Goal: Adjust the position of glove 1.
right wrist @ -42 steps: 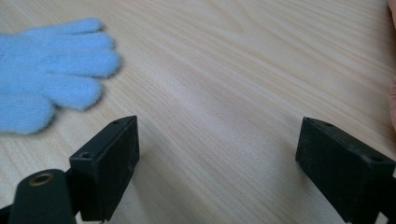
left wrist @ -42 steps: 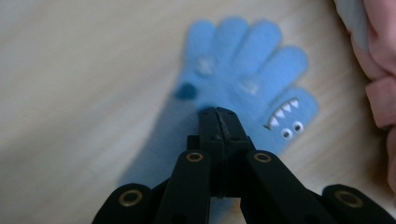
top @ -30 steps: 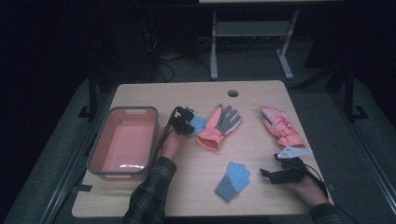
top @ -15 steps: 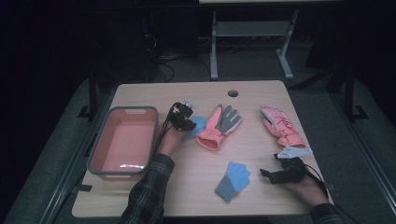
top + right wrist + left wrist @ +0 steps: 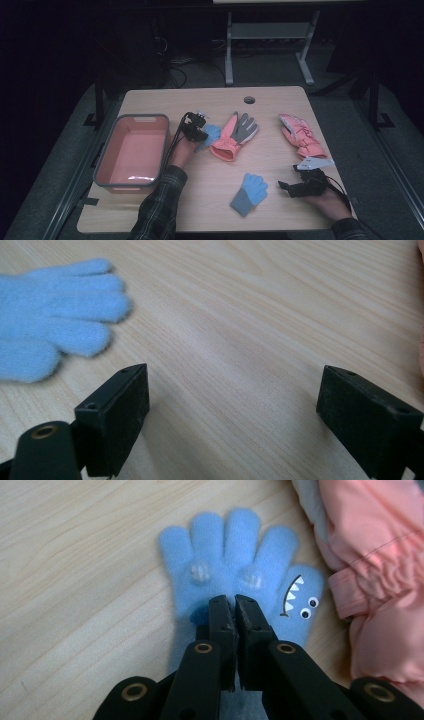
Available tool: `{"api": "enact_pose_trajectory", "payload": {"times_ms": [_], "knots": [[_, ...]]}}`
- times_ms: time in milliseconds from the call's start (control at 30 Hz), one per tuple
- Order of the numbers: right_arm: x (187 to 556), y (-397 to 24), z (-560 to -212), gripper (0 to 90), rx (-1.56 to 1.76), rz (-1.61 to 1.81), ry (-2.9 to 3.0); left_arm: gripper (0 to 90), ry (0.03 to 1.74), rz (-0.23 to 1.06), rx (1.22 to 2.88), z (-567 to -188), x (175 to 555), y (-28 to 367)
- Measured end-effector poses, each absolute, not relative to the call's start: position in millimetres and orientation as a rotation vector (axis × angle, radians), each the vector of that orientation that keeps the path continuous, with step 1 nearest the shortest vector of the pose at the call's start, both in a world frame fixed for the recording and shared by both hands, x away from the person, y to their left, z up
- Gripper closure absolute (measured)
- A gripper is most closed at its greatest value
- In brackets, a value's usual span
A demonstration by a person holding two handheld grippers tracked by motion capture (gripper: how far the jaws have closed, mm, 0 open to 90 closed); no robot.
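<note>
left claw (image 5: 235, 600) pinching blue glove (image 5: 235, 555)

Light blue glove (image 5: 235, 565) with white-toothed shark face, coral-pink mitten (image 5: 380, 580), black tongs (image 5: 235, 605), pale wood table (image 5: 75, 555)

Plaid sleeve (image 5: 159, 210); black tongs (image 5: 235, 602), brass rivets.

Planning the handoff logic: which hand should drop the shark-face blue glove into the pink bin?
Left. The left gripper is shut on the shark-face blue glove, and the pink bin sits just to its left. The right gripper is open, empty, at the table's far right.
</note>
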State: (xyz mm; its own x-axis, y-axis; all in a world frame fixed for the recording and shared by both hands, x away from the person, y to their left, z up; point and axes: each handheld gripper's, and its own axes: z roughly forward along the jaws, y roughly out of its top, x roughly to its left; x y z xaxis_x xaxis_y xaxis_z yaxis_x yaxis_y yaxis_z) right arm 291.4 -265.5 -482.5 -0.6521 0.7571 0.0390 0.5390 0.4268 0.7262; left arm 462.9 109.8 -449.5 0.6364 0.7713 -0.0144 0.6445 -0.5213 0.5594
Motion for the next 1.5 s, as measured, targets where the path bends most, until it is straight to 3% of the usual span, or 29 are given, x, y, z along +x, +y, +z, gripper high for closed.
{"api": "enact_pose_trajectory", "payload": {"times_ms": [233,367,433,600,733,1067,1500], "knots": [[290.8,-265.5,-482.1,13.5,1.120,1.046,2.392,87.6,1.136,0.333,2.271,-428.8,459.0,116.4],[288.4,-262.9,-477.6,22.0,1.121,1.047,2.400,87.6,1.138,0.339,2.238,-414.1,454.6,120.7],[286.1,-261.8,-472.0,32.9,1.107,1.067,2.396,87.6,1.136,0.341,2.239,-407.7,452.4,123.1],[278.9,-256.1,-461.5,72.0,1.051,1.151,2.455,87.6,1.123,0.339,2.208,-391.1,445.9,129.0],[273.0,-246.5,-458.4,90.0,0.977,1.179,2.538,87.6,1.112,0.325,2.187,-378.5,437.7,132.4],[254.8,-209.1,-456.6,90.0,0.793,1.267,2.719,87.6,1.029,0.261,2.174,-365.5,414.7,131.7],[258.7,-170.9,-467.7,90.0,0.691,1.247,2.837,87.6,0.931,0.201,2.175,-362.4,390.8,131.3]]}}
